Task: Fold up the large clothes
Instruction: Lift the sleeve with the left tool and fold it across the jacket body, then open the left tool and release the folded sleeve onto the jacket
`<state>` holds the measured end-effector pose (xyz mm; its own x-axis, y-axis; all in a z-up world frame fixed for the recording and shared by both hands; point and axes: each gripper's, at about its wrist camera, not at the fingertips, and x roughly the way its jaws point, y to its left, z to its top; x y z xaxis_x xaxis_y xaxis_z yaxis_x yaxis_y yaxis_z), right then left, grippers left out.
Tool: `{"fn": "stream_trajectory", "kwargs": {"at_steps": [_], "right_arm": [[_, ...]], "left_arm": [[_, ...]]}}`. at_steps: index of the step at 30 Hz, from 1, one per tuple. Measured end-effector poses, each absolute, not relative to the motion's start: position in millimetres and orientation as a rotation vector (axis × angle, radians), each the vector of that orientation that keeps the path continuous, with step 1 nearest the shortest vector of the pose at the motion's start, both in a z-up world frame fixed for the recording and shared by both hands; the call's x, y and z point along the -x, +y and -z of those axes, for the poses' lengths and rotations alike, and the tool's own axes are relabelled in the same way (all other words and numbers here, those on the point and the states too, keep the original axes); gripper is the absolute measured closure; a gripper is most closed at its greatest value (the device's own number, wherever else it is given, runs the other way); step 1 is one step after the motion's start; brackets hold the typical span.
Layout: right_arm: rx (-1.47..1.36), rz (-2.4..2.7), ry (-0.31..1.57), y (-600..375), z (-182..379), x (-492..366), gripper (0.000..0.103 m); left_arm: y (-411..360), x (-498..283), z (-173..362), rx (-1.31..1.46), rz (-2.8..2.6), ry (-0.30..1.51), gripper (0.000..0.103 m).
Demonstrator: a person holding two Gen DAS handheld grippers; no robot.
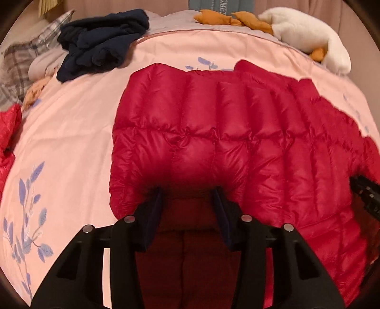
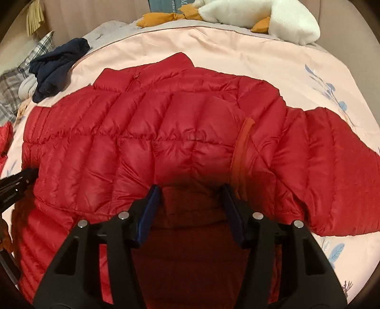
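Note:
A red quilted puffer jacket (image 1: 213,123) lies on the pink bedspread, folded over towards me; it also shows in the right wrist view (image 2: 147,133) with its collar at the far side and a sleeve (image 2: 332,152) stretched to the right. My left gripper (image 1: 187,192) is open, its jaws set wide apart at the near fold of the jacket. My right gripper (image 2: 191,190) is open too, at the near fold beside an orange-red cuff (image 2: 242,152). Each gripper shows at the edge of the other's view.
A dark navy garment (image 1: 99,40) lies at the far left by a plaid pillow (image 1: 21,61). A white and orange plush toy (image 2: 273,16) lies at the far edge. Another red garment (image 1: 7,137) sits at the left. The pink bedspread (image 1: 71,133) has blue leaf prints.

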<state>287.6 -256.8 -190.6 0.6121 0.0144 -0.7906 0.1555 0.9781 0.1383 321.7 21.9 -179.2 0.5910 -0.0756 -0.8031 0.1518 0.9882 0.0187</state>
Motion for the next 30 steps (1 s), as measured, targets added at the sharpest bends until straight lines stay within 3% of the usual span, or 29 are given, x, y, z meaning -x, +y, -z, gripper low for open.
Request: {"fn": "stream_trajectory", "kwargs": {"at_steps": [3,5,6,10,14,19,30], "right_arm": [[-0.279,0.052,0.888,-265,181,-277,0.043],[-0.339,0.020,0.841,-267,167,-262,0.030],[-0.369,0.007,0.810,-271,162,-248,0.027],[-0.459,-0.011,0.773,-284,153,-210,0.019],[-0.556,-0.022,0.751,-302,150,-171,0.009],[-0.648,-0.003,0.743,-329,151,-129,0.003],[-0.889,0.110,0.720,-402,181,-58,0.002]], "left_arm": [[25,-317,170,-0.070,0.121,0.913,0.054],[27,-306,162,-0.036,0.131,0.897,0.032],[29,-300,158,-0.026,0.132,0.882,0.026],[30,-263,138,-0.014,0.159,0.833,0.020],[32,-229,123,0.023,0.183,0.800,0.001],[26,-193,113,0.031,0.213,0.807,0.001],[3,-141,96,-0.034,0.214,0.782,0.001]]}}
